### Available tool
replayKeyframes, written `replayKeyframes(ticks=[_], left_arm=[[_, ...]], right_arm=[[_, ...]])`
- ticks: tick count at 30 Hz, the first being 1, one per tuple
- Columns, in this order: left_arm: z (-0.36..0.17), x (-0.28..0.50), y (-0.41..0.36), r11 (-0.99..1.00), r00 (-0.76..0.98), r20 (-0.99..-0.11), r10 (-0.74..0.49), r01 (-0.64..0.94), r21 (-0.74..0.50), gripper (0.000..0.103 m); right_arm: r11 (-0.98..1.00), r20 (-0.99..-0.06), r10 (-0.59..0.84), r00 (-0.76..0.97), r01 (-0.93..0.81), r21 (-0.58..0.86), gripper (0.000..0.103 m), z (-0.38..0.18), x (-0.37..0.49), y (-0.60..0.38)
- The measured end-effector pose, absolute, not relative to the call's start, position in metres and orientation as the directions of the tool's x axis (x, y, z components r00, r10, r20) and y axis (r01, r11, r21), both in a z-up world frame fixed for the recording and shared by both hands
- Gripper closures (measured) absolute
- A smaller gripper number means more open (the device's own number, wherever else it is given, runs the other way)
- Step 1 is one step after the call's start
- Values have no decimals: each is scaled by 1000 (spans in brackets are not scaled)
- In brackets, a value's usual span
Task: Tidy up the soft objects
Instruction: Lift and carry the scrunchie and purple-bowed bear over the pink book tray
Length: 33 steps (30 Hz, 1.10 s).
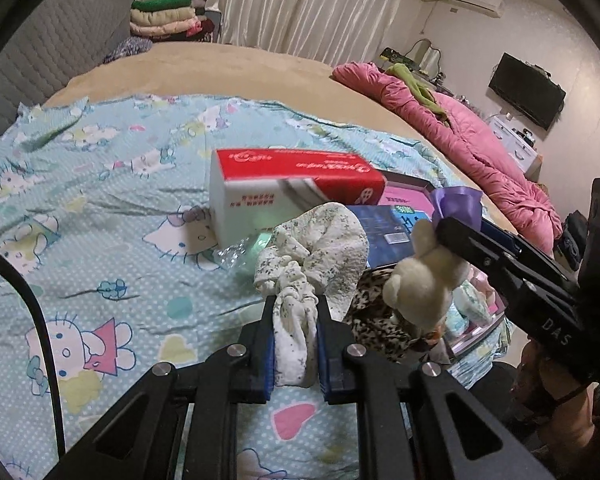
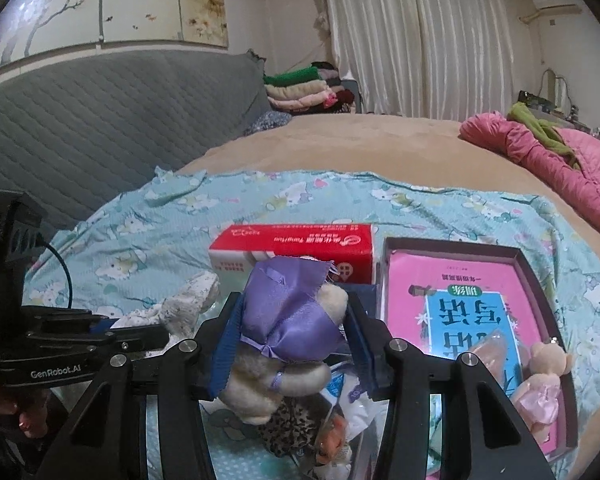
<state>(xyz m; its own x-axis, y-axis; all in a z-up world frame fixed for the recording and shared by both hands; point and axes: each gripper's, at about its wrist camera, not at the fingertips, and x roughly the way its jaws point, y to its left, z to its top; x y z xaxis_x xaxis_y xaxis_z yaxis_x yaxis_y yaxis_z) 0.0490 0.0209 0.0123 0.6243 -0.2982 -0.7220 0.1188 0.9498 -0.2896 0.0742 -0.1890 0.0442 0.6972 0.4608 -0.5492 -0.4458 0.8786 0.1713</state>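
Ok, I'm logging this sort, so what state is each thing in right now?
Left gripper: shut on floral scrunchie, lifted.
Right gripper: shut on cream bear with purple bow.
Tissue pack: lying flat, sealed.
Box: open, holding pink book and pink bear.

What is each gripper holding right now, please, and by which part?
The left gripper pinches the floral scrunchie by one bunched side. The right gripper clamps the cream plush bear around its purple-dressed body.

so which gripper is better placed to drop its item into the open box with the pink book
Right. Its gripper, holding the teddy with the purple ribbon, sits beside the box; the left gripper, shut on the floral scrunchie, is farther.
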Motion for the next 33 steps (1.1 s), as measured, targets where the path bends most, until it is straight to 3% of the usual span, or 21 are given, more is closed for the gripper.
replayKeyframes(ticks=[15,33], left_arm=[[56,54,-35,952,647,-698,-307,191,-241,87],[76,72,-111,934,623,-701,-347,302,-193,86]], right_arm=[[912,-470,410,782,-333,241,52,66,78,-252],[946,-438,279,855,-164,281,52,69,80,-336]])
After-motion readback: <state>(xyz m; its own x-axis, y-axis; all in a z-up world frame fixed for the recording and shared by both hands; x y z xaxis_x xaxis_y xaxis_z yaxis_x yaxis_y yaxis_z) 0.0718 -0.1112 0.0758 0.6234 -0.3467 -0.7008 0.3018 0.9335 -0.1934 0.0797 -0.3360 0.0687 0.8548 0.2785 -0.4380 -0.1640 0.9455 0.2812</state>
